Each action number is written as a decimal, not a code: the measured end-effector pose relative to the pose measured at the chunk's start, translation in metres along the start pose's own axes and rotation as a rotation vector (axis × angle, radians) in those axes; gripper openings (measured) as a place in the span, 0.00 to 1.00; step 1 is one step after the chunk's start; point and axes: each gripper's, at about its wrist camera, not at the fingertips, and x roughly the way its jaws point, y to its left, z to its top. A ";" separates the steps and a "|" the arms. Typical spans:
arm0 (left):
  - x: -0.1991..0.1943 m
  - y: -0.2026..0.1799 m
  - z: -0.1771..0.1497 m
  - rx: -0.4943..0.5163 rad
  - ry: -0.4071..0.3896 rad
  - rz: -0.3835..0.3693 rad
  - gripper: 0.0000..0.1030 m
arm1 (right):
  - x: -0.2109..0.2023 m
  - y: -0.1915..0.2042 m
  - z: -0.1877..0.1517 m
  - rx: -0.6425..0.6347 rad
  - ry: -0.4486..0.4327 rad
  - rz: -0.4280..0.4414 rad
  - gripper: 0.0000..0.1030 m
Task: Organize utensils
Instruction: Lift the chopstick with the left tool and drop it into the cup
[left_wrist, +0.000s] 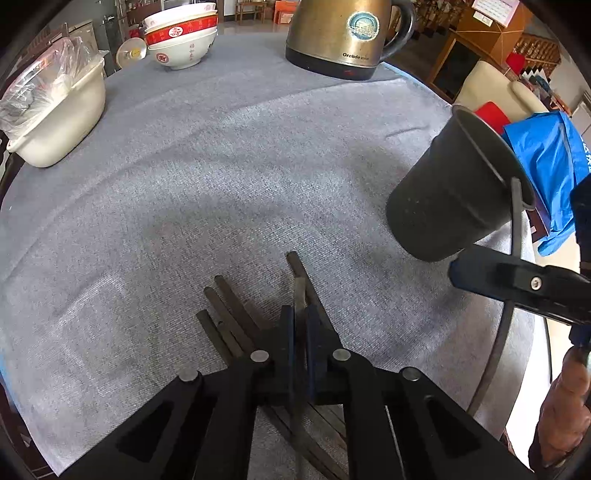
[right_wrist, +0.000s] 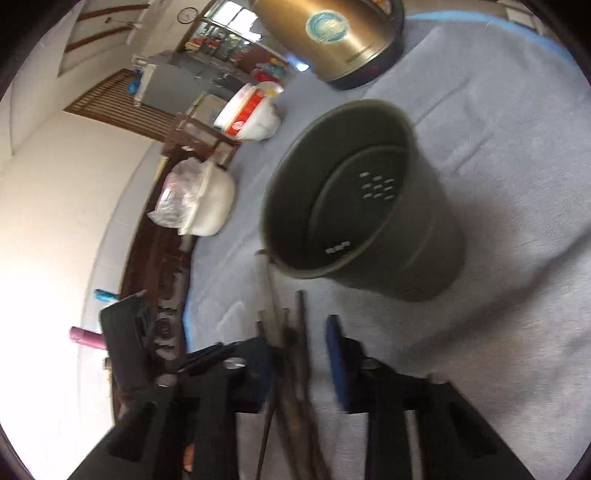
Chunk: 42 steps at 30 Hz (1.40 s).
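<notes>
Left hand-held gripper (left_wrist: 300, 312) is clenched on one of the chopsticks (left_wrist: 295, 269) fanned at 6 o'clock on the tabletop (left_wrist: 221, 166). Holder cup (left_wrist: 454, 192) lies tilted at 2 o'clock, mouth facing the right hand-held gripper (right_wrist: 298, 328), whose jaws stand apart around more chopsticks. Recommended: align tips with the mouth, feed slowly, keep the bundle parallel

Upper centre of the left view, a brass-coloured electric kettle (left_wrist: 340, 37) stands on the grey tablecloth (left_wrist: 221, 166). Upper left, stacked red-and-white bowls (left_wrist: 181, 35); left edge, a white tub (left_wrist: 62, 118) holding a clear plastic bag (left_wrist: 40, 74), contents possibly food.
</notes>
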 end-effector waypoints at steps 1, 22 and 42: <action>-0.003 0.001 -0.001 0.000 -0.007 -0.001 0.05 | -0.004 0.008 -0.002 -0.041 -0.017 -0.021 0.07; -0.226 -0.010 0.003 -0.191 -0.596 -0.139 0.05 | -0.190 0.116 0.006 -0.418 -0.726 -0.097 0.05; -0.149 -0.073 0.062 -0.301 -0.755 0.122 0.05 | -0.141 0.082 0.033 -0.365 -0.688 -0.279 0.05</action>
